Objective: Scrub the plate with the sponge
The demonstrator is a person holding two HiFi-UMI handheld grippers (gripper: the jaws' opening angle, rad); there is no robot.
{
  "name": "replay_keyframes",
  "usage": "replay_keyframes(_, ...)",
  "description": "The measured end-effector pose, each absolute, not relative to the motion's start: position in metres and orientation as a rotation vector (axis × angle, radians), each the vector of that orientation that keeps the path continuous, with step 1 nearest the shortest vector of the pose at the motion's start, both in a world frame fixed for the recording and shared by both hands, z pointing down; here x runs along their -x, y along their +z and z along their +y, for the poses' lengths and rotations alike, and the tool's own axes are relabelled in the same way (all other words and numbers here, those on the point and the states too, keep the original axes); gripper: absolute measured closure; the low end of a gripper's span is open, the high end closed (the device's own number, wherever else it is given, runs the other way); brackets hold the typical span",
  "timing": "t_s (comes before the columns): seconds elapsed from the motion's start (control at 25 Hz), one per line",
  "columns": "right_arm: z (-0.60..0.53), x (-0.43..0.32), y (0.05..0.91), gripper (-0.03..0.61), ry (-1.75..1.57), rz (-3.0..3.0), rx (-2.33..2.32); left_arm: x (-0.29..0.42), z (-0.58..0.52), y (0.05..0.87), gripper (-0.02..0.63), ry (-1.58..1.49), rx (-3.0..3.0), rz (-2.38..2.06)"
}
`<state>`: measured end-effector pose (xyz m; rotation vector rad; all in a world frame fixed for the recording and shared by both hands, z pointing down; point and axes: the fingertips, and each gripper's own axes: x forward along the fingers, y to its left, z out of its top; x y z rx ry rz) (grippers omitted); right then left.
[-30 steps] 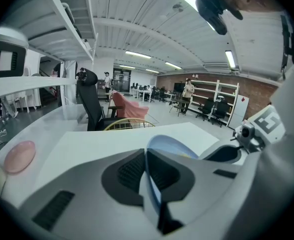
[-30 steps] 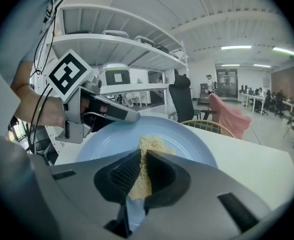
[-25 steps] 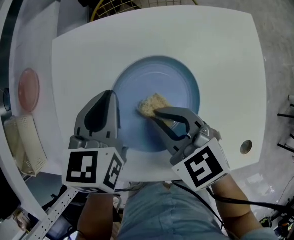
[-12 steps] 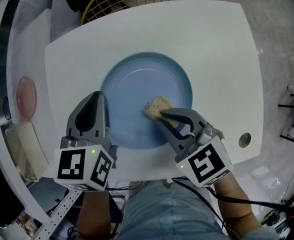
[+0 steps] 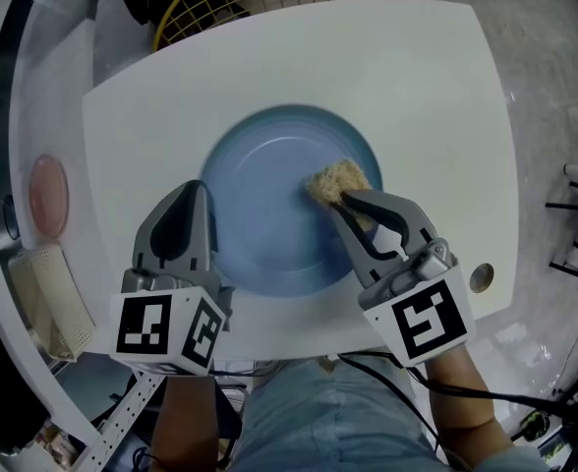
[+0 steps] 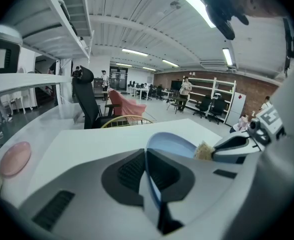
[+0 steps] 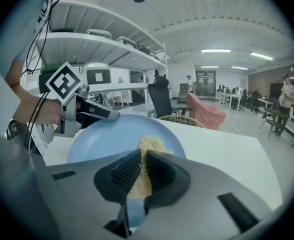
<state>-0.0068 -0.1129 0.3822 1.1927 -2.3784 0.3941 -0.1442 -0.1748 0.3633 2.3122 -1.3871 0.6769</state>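
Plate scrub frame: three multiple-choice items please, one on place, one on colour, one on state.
1. In the head view, where is the sponge?
A) on the right half of the plate
B) at its left rim
C) off it altogether

2. What colour is the plate?
A) pink
B) blue
C) white

3. What is the left gripper doing?
A) open, in the air
B) shut on the plate's rim
C) shut on the sponge

Answers:
1 A, it sits near the right rim, held in the right gripper.
2 B, light blue all over.
3 B, its own view shows the rim between its jaws.
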Motion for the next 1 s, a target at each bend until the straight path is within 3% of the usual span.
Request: replay_keyframes(1.0,-0.145,0.003,0.364,0.537,0.397,-2.399,-1.240,0.154,-0.190,0.438,0.591,0.757,-2.248,-1.354)
